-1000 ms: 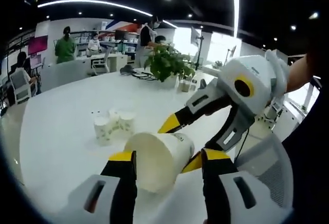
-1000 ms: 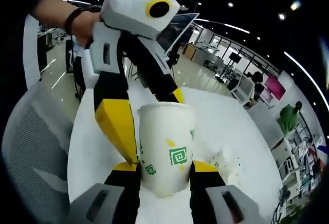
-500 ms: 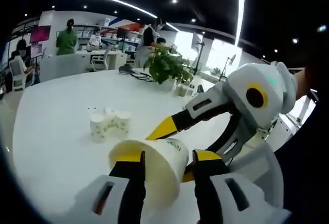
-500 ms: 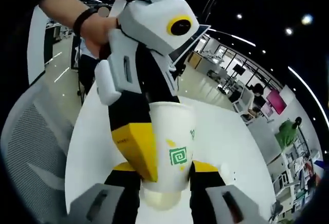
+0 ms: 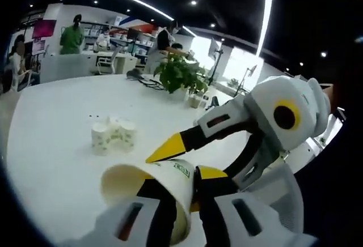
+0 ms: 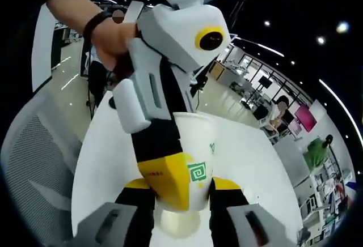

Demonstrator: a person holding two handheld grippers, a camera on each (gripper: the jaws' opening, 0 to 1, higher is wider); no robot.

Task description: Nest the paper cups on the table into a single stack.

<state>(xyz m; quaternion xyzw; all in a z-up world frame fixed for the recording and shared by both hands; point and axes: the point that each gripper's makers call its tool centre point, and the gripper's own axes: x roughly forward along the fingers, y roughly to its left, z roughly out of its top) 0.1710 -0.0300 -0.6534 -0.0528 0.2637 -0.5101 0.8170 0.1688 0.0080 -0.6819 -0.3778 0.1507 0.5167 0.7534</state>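
Left gripper view, nearest first: my left tongs (image 5: 182, 201) are closed narrowly on the wall of a paper cup (image 5: 148, 186), one jaw inside its mouth and one outside, the cup lying tilted with its open mouth toward the camera. Just past it my right tongs (image 5: 187, 156) reach in from the right and clamp the same cup from the other end, one yellow tip lying over the cup's printed side. Farther out on the white table (image 5: 51, 139) a small cluster of paper cups (image 5: 112, 135) stands upright, touching one another. Beyond them, at the table's far edge, sits a green potted plant (image 5: 180, 72). Right gripper view: my right tongs (image 6: 182, 193) grip the cup (image 6: 193, 162) low down, near its base, with its green square mark facing me, while my left tongs (image 6: 170, 187) come down over its rim, held by my hand (image 6: 116, 34). To the left stands a grey mesh chair (image 6: 39, 156).
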